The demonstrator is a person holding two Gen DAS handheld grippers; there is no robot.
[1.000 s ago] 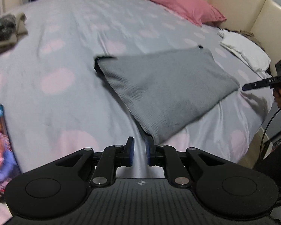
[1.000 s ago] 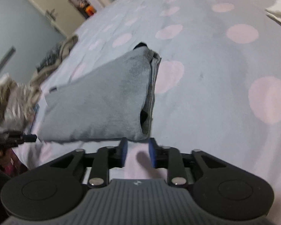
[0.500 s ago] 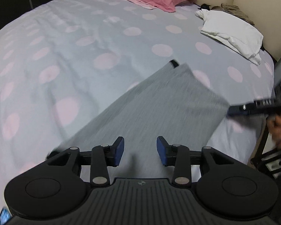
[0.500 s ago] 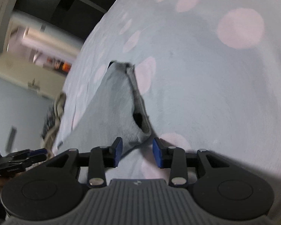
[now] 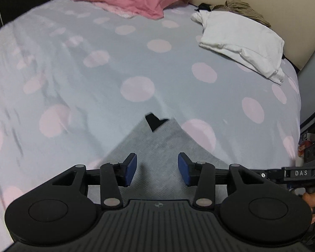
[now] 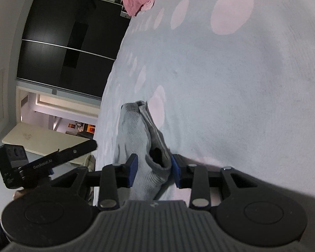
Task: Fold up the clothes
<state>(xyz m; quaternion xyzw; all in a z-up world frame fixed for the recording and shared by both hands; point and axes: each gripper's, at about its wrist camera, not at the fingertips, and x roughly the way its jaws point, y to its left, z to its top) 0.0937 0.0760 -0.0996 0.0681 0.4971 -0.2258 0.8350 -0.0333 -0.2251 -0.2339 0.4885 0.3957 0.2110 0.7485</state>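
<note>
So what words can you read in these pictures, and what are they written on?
"DAS": white letters on the black right hand-held gripper, seen from the left wrist view.
"GenRobot.AI": faint letters on the black left hand-held gripper, seen from the right wrist view; blurred, so this reading is unsure.
Small markings on its black box: too small to read.

Folded grey knit garment (image 5: 157, 153) on bed

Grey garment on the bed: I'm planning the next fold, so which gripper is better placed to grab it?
Probably right: the right gripper straddles the grey garment corner. The left gripper, whose jaws just opened, hangs above flat cloth.
</note>
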